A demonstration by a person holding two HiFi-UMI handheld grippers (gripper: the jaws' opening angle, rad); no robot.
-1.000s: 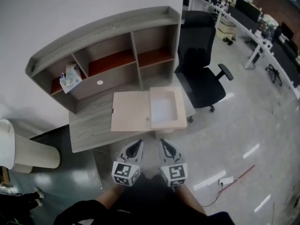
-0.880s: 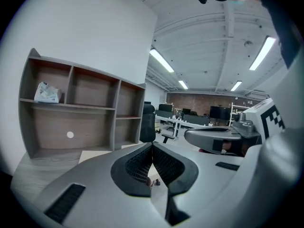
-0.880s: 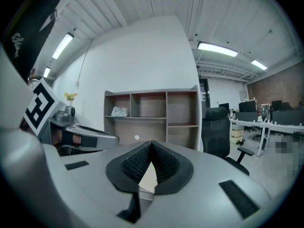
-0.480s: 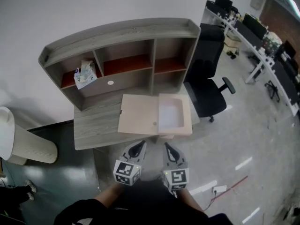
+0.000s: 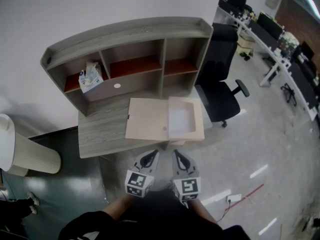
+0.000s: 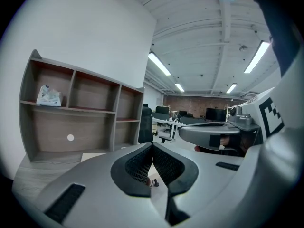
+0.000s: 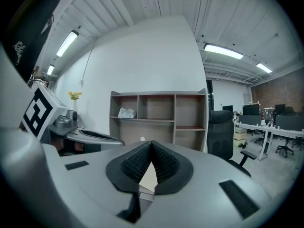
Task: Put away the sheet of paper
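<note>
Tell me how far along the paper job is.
Done: unclear. The flat wooden box on the desk lies open, with a white patch in its recess, possibly the sheet. In hand: nothing. The left gripper and right gripper are shut, empty and short of the desk. Left: probably closing the box.

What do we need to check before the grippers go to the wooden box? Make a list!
1. Left gripper empty: ok, shut on nothing.
2. Right gripper empty: ok, shut on nothing.
3. Jaws apart for grabbing: not ok.
4. Wooden box open: ok, white inside shows.
5. Sheet of paper found: cannot tell; the white may be it.
6. Grippers over the desk: not ok, short of its edge.
</note>
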